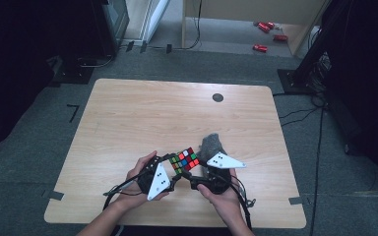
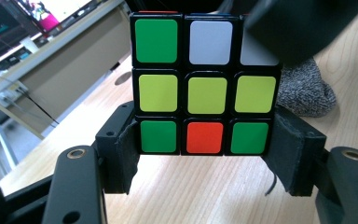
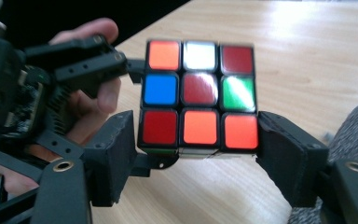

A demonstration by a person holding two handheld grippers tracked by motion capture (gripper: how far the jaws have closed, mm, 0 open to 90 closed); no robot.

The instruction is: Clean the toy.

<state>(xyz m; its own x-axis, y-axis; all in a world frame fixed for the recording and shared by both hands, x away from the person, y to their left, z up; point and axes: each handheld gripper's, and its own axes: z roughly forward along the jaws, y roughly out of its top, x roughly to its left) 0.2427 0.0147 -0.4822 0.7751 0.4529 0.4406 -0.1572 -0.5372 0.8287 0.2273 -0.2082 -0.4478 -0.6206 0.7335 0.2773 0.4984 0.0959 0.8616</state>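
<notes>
- A person sits at a pale wooden worktop (image 1: 128, 118) and holds a tool in each hand, near the front edge.
- Between the 2 tools is a puzzle cube (image 1: 185, 160), lifted just above the wood and tilted, with coloured squares in rows of 3.
- The left tool (image 1: 173, 164) is clamped on the cube: in the left gripper view its 2 padded jaws press on both sides of the cube's (image 2: 205, 84) bottom row, which reads green, red, green.
- The middle row on that face is 3 yellow-green squares; the top row starts green, then white, and its last square is partly hidden by a dark blurred shape.
- The right tool (image 1: 193, 173) comes at the cube from the other side. In the right gripper view its jaws stand on either side of the cube's (image 3: 199, 95) lowest row; the right pad looks to be touching, and I cannot tell whether the left pad presses or stands just off.
- That view also shows the left tool (image 3: 137, 70) reaching the cube from the left.
- A grey woolly cloth (image 1: 211, 145) lies on the wood just behind the cube.
</notes>
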